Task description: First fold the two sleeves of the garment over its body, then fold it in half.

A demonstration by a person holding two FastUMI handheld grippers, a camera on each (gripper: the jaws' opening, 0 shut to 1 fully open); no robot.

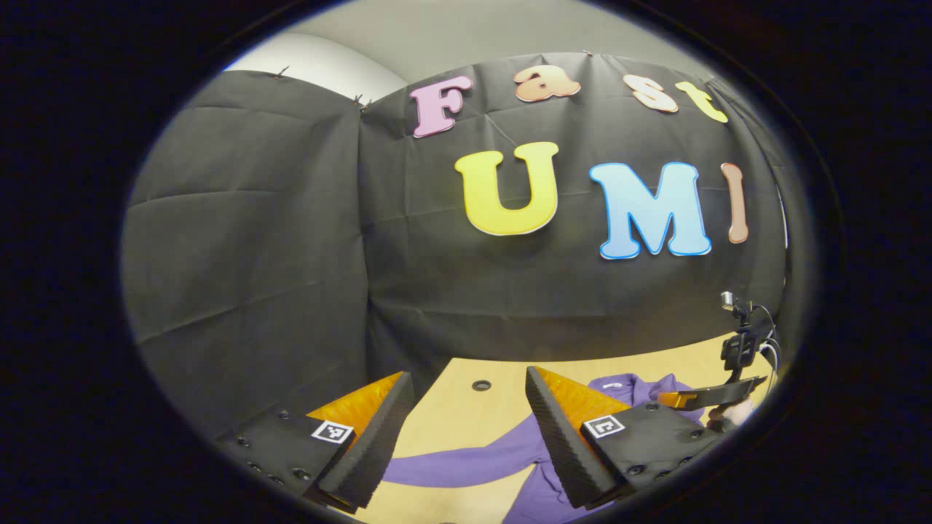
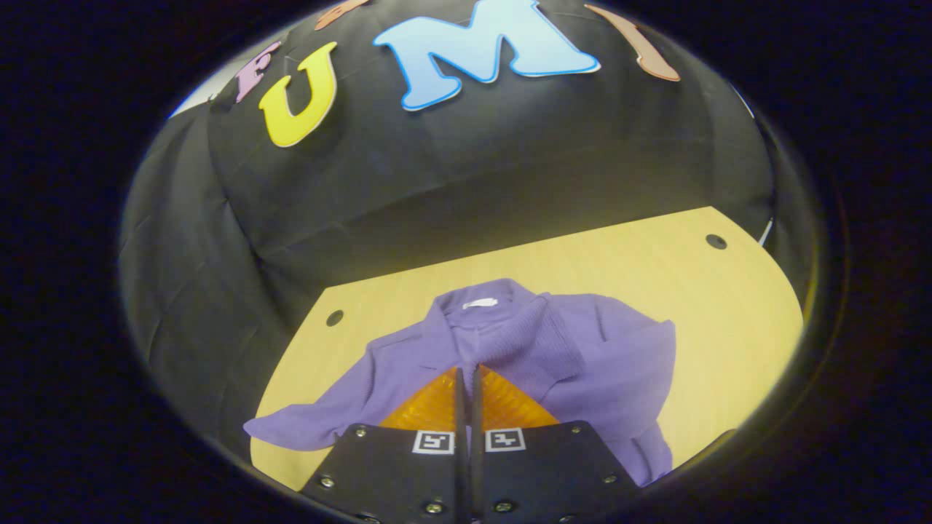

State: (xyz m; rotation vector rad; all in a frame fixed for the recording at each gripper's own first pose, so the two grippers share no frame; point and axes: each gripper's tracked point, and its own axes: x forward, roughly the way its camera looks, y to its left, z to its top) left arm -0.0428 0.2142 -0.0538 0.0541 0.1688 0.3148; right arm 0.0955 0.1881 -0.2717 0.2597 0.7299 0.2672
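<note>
- Left hand-held gripper [image 1: 466, 429]: jaws spread wide, nothing between them, held above the near part of the tabletop [image 1: 466, 415].
- Right hand-held gripper [image 2: 467, 386]: fingers pressed together. Whether any cloth was pinched at the tips I couldn't tell; the closed fingers hid that spot.
- Garment [image 2: 524, 349], purple, lay flat on the tabletop, collar at the far end toward the booth wall, body running near to far.
- Left sleeve [image 2: 313, 418] still stretched straight out sideways, its long axis crossing the garment's body, cuff near the tabletop edge. In the left gripper view that sleeve [image 1: 459, 462] ran directly below and between the open fingers, so the left gripper looked nearer to it.
- Right sleeve [image 2: 641, 364] looked already bunched in against the body, though I couldn't say it was cleanly folded.
- Judgement: next move likely turns on the left gripper dropping onto the sleeve, then carrying it across toward the right side over the body.
- Farther off in the left gripper view, the right hand-held gripper [image 1: 710, 397] sat over the collar area.
</note>
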